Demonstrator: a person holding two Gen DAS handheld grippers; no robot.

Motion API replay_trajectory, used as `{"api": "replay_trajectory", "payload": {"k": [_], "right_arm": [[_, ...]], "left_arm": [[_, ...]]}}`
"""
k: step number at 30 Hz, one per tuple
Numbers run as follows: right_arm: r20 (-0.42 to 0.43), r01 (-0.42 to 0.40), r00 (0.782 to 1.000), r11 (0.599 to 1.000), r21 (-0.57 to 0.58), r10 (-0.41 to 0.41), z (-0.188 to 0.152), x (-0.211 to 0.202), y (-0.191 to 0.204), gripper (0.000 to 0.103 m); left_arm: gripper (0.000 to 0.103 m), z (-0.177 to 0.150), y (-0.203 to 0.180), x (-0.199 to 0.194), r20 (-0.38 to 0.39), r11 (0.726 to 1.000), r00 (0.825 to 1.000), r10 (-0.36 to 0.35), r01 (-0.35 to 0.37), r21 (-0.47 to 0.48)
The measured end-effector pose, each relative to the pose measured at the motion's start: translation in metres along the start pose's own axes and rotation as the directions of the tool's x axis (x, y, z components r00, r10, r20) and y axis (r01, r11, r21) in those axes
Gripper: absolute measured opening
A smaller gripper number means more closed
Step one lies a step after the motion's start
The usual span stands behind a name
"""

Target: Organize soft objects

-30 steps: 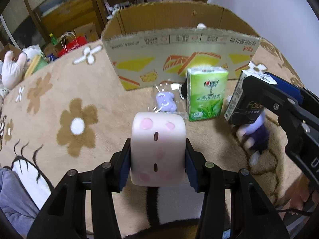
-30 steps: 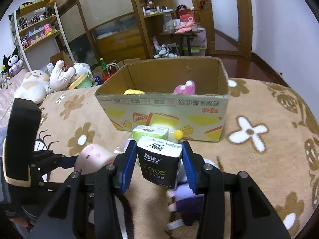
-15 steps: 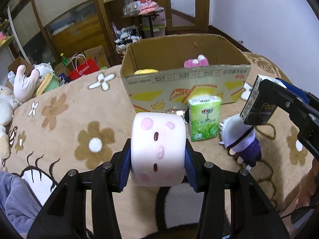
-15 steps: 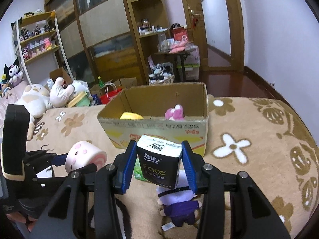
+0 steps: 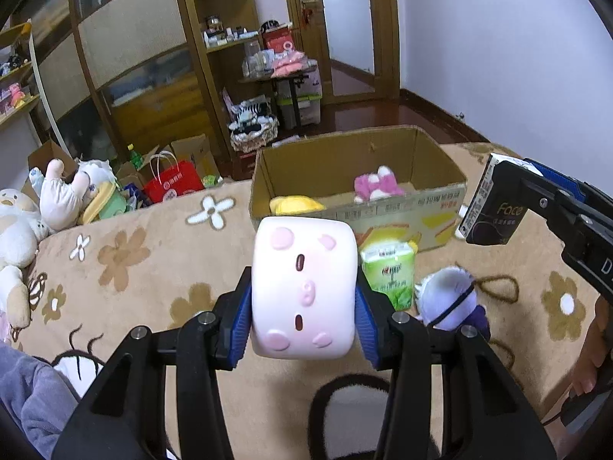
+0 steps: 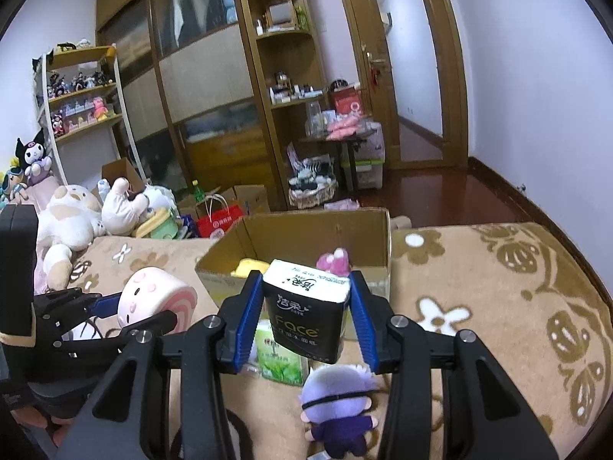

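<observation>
Pink roll plush [image 5: 302,287]: pinched between the blue pads of the left gripper [image 5: 303,299], held above the flowered blanket [image 5: 145,268].
Black tissue pack [image 6: 306,310]: clamped in the right gripper [image 6: 306,318], off the blanket.
Cardboard box [image 5: 436,207]: at 12 o'clock beyond both grippers, open-topped.
Green tissue pack [image 5: 389,272]: upright before the box.
Purple doll [image 6: 337,406]: lying at 6 o'clock of the green tissue pack.

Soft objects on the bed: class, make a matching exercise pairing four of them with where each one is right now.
Things:
1. pink roll plush
2. black tissue pack
3. green tissue pack
4. yellow plush

Places:
A. inside the cardboard box
B. in the right claw
C. standing on the blanket, in front of the box
D. in the left claw

Pairs: 1-D, 2-B, 3-C, 4-A
</observation>
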State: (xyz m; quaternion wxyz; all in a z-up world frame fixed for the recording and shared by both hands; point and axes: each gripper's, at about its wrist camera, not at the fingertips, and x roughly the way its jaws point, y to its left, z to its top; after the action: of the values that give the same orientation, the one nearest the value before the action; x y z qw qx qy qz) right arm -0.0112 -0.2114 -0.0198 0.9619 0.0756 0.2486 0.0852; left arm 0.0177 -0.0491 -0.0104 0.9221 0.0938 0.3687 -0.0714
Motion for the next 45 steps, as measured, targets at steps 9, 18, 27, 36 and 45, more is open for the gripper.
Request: {"api": "replay_trajectory", "payload": {"k": [9, 18, 27, 36, 45], "right_arm": [[0.056, 0.002, 0.998, 1.000, -0.031, 0.000, 0.024, -0.005, 0.003, 0.047], [0.101, 0.030, 0.995, 0.999, -0.044, -0.025, 0.055, 0.007, -0.001, 0.047], [0.147, 0.069, 0.987, 0.995, -0.074, -0.057, 0.086, 0.024, -0.014, 0.047], [0.157, 0.080, 0.985, 0.994, -0.079, -0.067, 0.096, 0.046, -0.026, 0.047], [0.111, 0.063, 0.992, 0.995, -0.073, -0.055, 0.085, 0.079, -0.029, 0.047]], "left_arm": [[0.045, 0.038, 0.012, -0.020, 0.130, 0.999, 0.992, 0.009, -0.004, -0.034], [0.045, 0.079, 0.021, -0.025, 0.223, 0.998, 0.974, 0.045, -0.036, -0.044], [0.045, 0.116, 0.026, -0.011, 0.282, 0.998, 0.958, 0.054, -0.044, -0.041], [0.046, 0.134, 0.023, 0.018, 0.302, 0.999, 0.952, 0.042, -0.036, -0.023], [0.046, 0.124, 0.023, 0.057, 0.246, 0.999, 0.969, 0.024, -0.017, -0.028]]}}
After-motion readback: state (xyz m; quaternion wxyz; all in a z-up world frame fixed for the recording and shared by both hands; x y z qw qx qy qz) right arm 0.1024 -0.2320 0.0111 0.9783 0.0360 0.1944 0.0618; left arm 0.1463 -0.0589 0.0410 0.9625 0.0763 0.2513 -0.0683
